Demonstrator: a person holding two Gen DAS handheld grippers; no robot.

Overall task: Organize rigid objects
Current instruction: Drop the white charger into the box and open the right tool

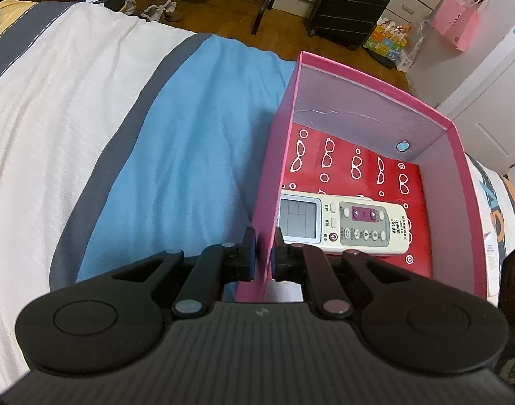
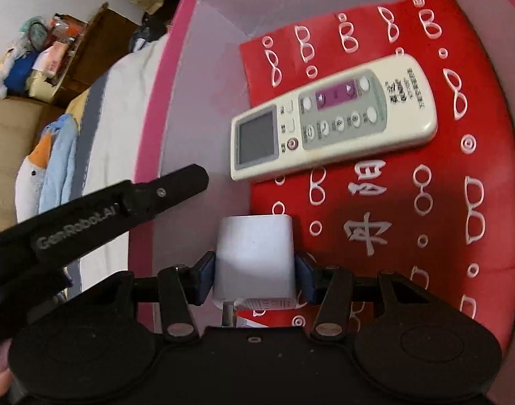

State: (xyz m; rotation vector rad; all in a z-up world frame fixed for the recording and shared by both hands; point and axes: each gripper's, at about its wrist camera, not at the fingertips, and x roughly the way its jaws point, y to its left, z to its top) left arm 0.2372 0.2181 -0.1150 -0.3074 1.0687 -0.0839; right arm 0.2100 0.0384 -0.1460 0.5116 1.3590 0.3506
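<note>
The left gripper (image 1: 264,256) pinches the pink cardboard box's (image 1: 455,182) side wall. The right gripper (image 2: 255,278) clamps a white plastic charger block (image 2: 254,256); ahead lies a cream remote control (image 2: 335,121).

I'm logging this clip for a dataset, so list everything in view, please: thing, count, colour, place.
box: one, pink, red patterned floor, on the bed
remote control: one, cream, lying flat in the box
charger block: one, white, over the box, between the right tongs
blanket: one, white, grey and blue, on the bed
suitcase: one, black, on the floor
gift bag: one, pink, hanging
left tongs: black, shut on the box wall
right tongs: black, shut on the charger block
</note>
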